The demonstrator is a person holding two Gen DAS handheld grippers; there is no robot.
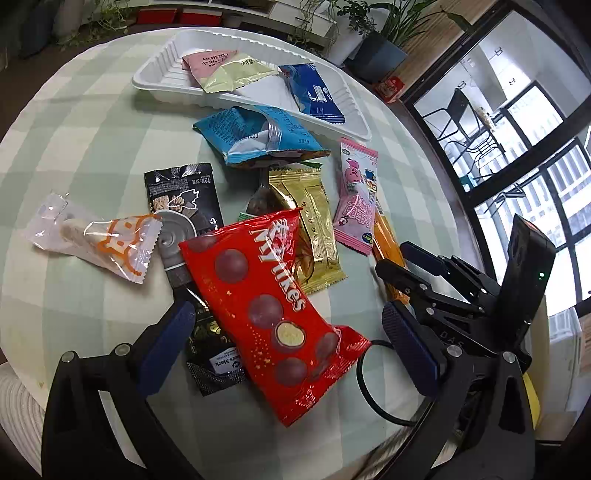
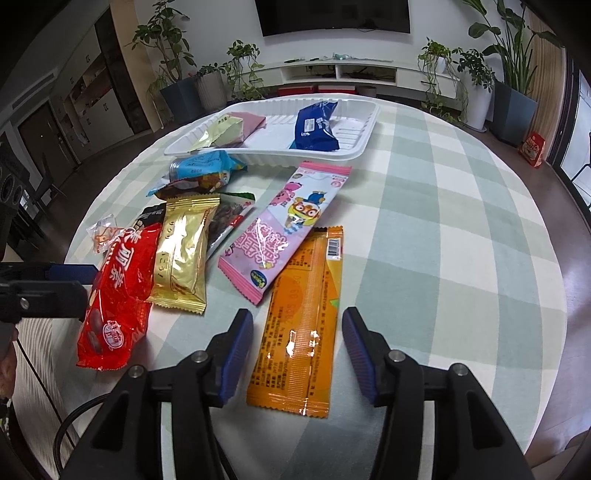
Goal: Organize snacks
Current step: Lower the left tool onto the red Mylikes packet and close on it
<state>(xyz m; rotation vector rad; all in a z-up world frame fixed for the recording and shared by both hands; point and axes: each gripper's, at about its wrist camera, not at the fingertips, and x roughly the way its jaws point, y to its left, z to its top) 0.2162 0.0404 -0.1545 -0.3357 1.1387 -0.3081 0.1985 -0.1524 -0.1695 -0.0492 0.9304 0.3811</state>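
Left wrist view: my left gripper (image 1: 291,328) is spread wide, fingers either side of the red bag (image 1: 269,314), pads clear of it. Its long axis runs away from the camera, up and to the left. White tray (image 1: 155,79) holds a pink-and-cream packet (image 1: 221,68) and a blue packet (image 1: 314,94).

Right wrist view: my right gripper (image 2: 297,354) is partly open, straddling the orange packet (image 2: 303,321) without pinching. Packet lies flat on the table (image 2: 461,240), long axis pointing away towards the tray (image 2: 365,144).

Home living room: television (image 2: 334,16), houseplants (image 2: 517,40)
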